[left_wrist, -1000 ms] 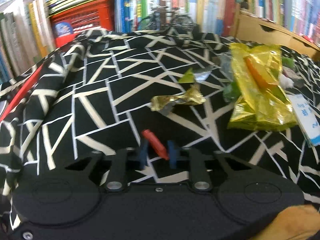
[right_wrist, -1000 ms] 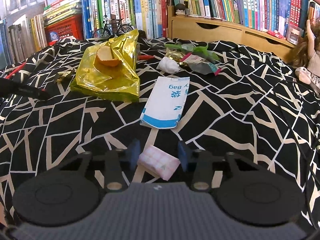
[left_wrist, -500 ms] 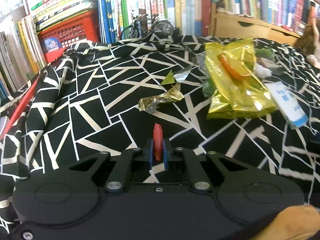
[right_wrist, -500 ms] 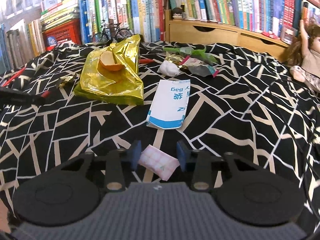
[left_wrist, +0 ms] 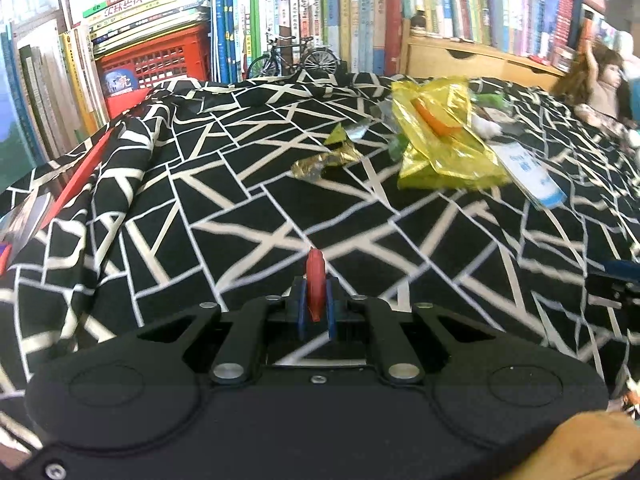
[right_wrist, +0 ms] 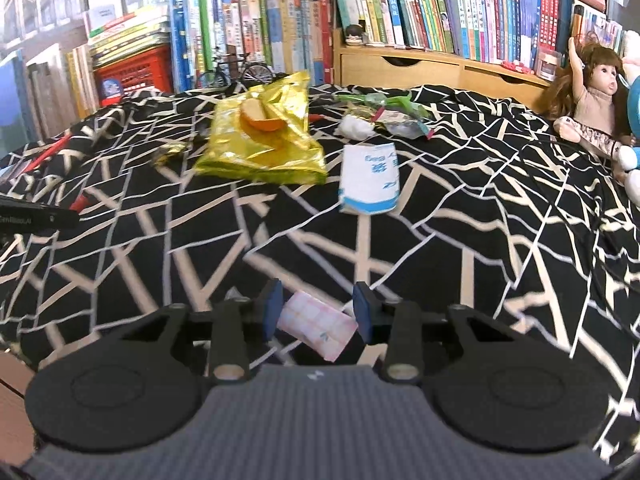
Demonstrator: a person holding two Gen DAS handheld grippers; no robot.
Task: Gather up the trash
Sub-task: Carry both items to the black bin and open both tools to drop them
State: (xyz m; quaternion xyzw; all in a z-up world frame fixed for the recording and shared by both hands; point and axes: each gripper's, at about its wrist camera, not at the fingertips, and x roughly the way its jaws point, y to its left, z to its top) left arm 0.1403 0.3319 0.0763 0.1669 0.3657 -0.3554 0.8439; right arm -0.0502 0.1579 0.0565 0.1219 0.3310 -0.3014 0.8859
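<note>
My left gripper (left_wrist: 314,305) is shut on a small red scrap (left_wrist: 315,282) that sticks up between its blue pads, above the black-and-white patterned cloth (left_wrist: 224,208). My right gripper (right_wrist: 318,312) is shut on a pink checked packet (right_wrist: 318,325) that lies slanted between its pads. Farther back on the cloth lie a yellow foil bag (right_wrist: 264,148) with orange peel (right_wrist: 260,118) on it, a white and blue paper bag (right_wrist: 370,178), a crumpled gold wrapper (left_wrist: 320,162), a white tissue wad (right_wrist: 354,127) and green wrappers (right_wrist: 380,101).
Bookshelves (right_wrist: 400,4) and a wooden drawer unit (right_wrist: 420,66) line the back. A red crate (left_wrist: 154,66) and a model bicycle (left_wrist: 294,58) stand at the back left, a doll (right_wrist: 592,92) at the right. A red stick (left_wrist: 76,184) lies at the cloth's left edge.
The left gripper closed on the red scrap and lifted it. Both grippers have drawn back from the trash pile, each carrying its piece.
</note>
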